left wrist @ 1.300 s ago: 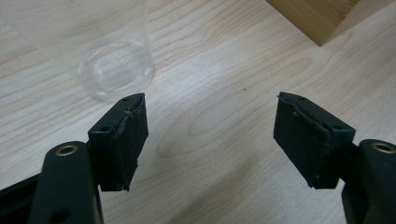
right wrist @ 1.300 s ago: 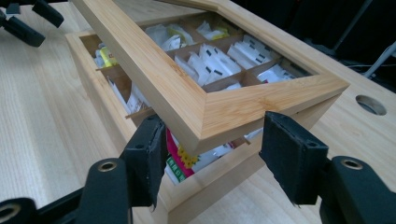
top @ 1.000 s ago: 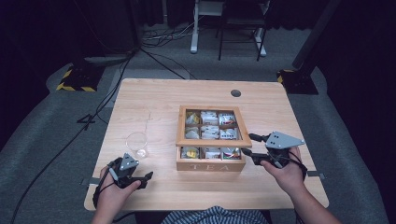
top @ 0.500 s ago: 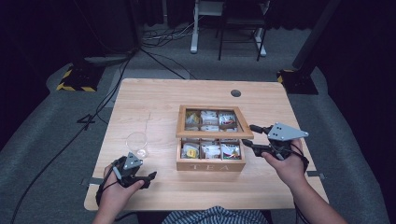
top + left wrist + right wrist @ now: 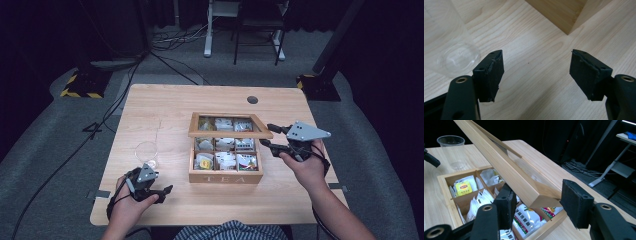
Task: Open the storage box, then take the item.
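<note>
In the high view, a square wooden tea box with nine compartments [image 5: 226, 154] is seen at the middle of the pale wooden table [image 5: 165, 107]. Its glass-paned wooden lid [image 5: 230, 126] is held partly raised, hinged at the far side. The right gripper [image 5: 274, 136] is placed at the lid's right near corner, while the left gripper [image 5: 162, 192] is rested near the table's near left edge, beside a clear plastic cup [image 5: 146, 153].

In the left gripper view, the jaws are spread wide over bare table, nothing between them; the cup is seen at far left.

In the right gripper view, the lid's corner [image 5: 541, 200] is found between the spread jaws, not firmly pinched; the left pad appears to touch it. Packets of tea bags [image 5: 477, 197] are exposed below. The lift is probably best done by supporting the corner from beneath and swinging steadily about the hinge, so slipping is avoided.
</note>
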A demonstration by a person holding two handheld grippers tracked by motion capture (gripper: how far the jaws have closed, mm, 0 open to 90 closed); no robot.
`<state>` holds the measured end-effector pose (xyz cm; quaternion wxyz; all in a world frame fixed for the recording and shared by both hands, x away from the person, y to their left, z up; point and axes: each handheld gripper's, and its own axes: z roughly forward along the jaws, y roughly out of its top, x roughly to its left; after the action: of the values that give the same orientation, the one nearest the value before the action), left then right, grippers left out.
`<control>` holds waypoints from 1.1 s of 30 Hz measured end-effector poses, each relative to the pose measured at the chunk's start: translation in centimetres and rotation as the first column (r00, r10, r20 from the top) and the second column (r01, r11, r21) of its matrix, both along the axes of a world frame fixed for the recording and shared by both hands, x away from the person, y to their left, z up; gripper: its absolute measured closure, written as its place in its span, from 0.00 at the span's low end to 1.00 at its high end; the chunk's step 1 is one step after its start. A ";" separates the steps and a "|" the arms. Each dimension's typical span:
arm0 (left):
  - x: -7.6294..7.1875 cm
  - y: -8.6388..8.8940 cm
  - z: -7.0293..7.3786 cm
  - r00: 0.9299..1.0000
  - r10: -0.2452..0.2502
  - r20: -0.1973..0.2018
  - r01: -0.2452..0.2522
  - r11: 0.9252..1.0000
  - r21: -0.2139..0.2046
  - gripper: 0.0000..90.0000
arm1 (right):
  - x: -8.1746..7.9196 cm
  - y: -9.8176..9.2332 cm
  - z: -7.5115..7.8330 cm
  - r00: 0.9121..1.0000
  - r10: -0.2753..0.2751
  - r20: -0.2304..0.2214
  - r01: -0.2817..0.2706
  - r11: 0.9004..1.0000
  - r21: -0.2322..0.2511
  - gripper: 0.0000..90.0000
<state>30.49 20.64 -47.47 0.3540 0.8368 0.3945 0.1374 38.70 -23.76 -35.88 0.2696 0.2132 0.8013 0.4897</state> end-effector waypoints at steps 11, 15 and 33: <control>0.1 -0.5 0.4 1.000 -0.020 0.011 0.020 1.000 -0.008 0.31 | 0.5 0.2 0.9 1.000 -0.015 0.028 0.015 1.000 0.000 0.55; 0.2 -1.0 0.9 0.999 -0.027 0.031 0.028 0.999 -0.034 0.31 | 0.8 0.3 1.3 0.999 -0.024 0.034 0.024 1.000 0.000 0.56; 1.1 -2.1 3.5 0.995 -0.064 0.071 0.071 0.992 -0.102 0.32 | 1.1 0.4 1.8 0.999 -0.042 0.031 0.042 0.999 0.010 0.57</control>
<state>31.56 18.49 -44.01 0.4148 0.8250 0.3603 0.1327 39.79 -23.38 -34.11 0.2914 0.2236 0.7900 0.4909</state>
